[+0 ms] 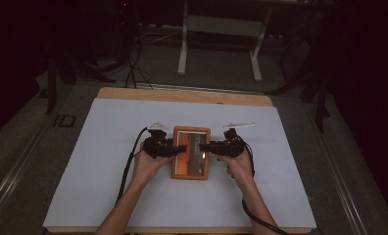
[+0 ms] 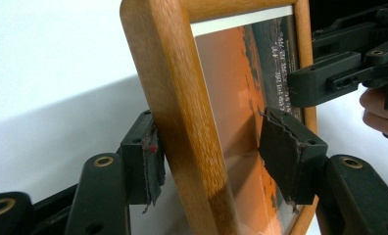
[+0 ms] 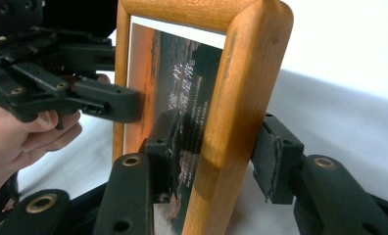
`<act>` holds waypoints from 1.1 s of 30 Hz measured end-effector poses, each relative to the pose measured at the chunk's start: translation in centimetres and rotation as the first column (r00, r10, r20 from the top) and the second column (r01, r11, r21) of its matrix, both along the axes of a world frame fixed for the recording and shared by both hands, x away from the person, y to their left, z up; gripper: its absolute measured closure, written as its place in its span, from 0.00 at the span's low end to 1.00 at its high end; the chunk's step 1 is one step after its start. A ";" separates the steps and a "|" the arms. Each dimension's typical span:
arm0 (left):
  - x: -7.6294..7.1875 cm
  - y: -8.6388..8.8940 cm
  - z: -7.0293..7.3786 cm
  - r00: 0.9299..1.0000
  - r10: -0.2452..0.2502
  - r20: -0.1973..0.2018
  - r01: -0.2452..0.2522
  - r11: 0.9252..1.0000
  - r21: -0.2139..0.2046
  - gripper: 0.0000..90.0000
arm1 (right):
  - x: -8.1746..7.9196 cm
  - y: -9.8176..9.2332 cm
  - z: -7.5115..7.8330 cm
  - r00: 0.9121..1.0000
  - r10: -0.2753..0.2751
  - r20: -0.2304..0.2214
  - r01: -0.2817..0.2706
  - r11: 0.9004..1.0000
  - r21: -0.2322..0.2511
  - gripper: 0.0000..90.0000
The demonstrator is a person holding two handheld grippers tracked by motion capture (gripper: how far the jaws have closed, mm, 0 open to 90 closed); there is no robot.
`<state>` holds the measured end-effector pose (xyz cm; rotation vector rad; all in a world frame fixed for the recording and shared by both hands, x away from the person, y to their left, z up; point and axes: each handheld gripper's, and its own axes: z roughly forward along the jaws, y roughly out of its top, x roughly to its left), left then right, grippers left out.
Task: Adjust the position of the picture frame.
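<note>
Two black two-jaw grippers meet at a rectangular wooden picture frame with an orange and dark print behind glass (image 1: 190, 152). The left gripper (image 2: 209, 152) straddles one long wooden side of that frame: its jaws stand partly open, one pad touching or just beside the outer edge of the wood, the other clear of the glass, so nothing is clamped. The right gripper (image 3: 216, 149) straddles the opposite long side the same way, one pad just off the wood's outer edge and the other near the glass; whether that inner pad touches cannot be told. From above, the frame lies near the middle of a pale blue-white sheet (image 1: 109, 147) covering a light wooden table (image 1: 182, 95), between the person's two hands.
</note>
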<state>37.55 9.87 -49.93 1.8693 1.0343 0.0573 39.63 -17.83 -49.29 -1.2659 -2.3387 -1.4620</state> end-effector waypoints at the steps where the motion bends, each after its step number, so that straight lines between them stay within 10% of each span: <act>1: 0.1 0.0 -0.1 1.000 0.003 -0.008 -0.003 1.000 -0.004 0.49 | 0.1 0.0 -0.1 1.000 -0.002 -0.006 0.002 1.000 0.000 0.62; 17: 2.7 0.3 -3.2 0.977 0.067 -0.204 -0.082 0.995 -0.064 0.45 | 2.0 0.7 -2.1 0.987 -0.111 -0.113 0.100 0.991 -0.094 0.58; 33: 2.9 0.3 -3.3 0.976 0.057 -0.209 -0.071 0.996 -0.060 0.45 | 2.1 0.5 -2.4 0.985 -0.118 -0.129 0.107 0.990 -0.088 0.58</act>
